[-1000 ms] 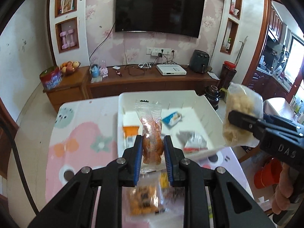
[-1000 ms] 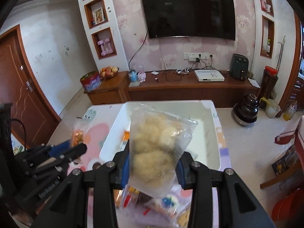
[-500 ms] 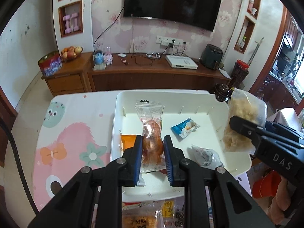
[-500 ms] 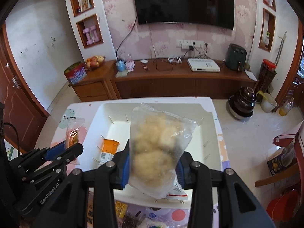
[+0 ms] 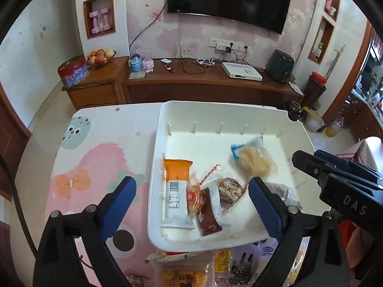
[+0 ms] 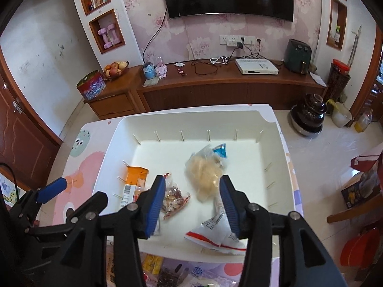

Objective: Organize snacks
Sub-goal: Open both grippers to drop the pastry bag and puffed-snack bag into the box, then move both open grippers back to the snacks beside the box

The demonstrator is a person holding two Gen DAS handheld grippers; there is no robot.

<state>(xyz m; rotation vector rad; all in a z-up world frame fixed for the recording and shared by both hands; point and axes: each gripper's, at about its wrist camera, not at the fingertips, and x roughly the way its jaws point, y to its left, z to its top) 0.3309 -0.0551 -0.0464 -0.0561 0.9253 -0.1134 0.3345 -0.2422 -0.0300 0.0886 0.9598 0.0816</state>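
Observation:
A white tray [image 5: 215, 106] [image 6: 191, 116] sits on the table below both grippers. My left gripper [image 5: 191, 186] hangs over its near left part with its jaws opening wide and nothing between them. Under it lies a clear packet of brown snack [image 5: 228, 187] [image 6: 173, 197]. My right gripper [image 6: 192, 181] [image 5: 335, 174] is over the near right part, jaws opening. The pale puffy snack bag [image 6: 203, 172] [image 5: 253, 160] lies in the tray just beyond its pads, blurred and free of them, partly covering a blue packet [image 6: 220, 150].
Also in the tray are an orange packet [image 5: 177, 179] [image 6: 134, 177] and a white packet with a red stripe [image 6: 215, 234]. Several loose snack packets [image 5: 184, 272] lie at the table's near edge. A pink cartoon cover [image 5: 95, 157] lies left of the tray.
Both grippers came forward and down over the tray, then opened. The left let go of the brown snack packet and the right let go of the pale bag; both now lie in the tray.

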